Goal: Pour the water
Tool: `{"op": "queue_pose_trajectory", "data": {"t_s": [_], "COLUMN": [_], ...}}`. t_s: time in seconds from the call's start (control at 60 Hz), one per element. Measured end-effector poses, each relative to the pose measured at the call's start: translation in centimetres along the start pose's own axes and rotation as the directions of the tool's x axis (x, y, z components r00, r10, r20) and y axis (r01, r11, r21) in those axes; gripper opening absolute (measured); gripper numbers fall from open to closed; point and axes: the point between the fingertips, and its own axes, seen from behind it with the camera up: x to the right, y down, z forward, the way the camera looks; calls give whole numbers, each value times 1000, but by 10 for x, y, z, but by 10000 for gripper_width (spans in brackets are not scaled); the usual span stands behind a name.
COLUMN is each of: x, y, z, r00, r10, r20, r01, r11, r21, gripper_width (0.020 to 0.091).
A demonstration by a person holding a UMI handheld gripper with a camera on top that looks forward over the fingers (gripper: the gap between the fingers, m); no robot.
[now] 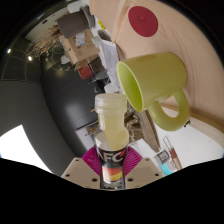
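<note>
Gripping a bottle between clamped jaws, the gripper is tilting it toward the green mug just beyond its mouth; pouring step, more tilt likely needed next.

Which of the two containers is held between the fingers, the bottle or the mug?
The bottle: the fingers grip its labelled body. The green mug stands beyond it, tilted in view.
</note>
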Motion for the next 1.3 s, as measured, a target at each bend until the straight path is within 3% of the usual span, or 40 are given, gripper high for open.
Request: {"op": "queue_pose_trajectory", "data": {"t_s": [0.133, 0.283, 0.45, 0.533, 0.65, 0.75, 0.95, 1.3], "x": [-7, -56, -143, -161, -166, -144, -66, 5], "y": [11, 18, -25, -64, -128, -173, -224, -260], "z": [-4, -19, -60, -64, -77, -84, -81, -78], "r00": [988, 863, 465, 235, -89, -270, -393, -381], "r10": [-149, -503, -882, -958, -952, -903, -864, -868], "r20": [-44, -43, -71, -167, -294, -333, -316, -319], "r01": [148, 500, 885, 972, 996, 962, 910, 898], "r11": [988, 864, 465, 232, -84, -244, -315, -266], "r21": [-39, -62, 22, 35, -29, -120, -270, -350], "gripper_width": [234, 237, 237, 238, 239, 238, 238, 241]}}
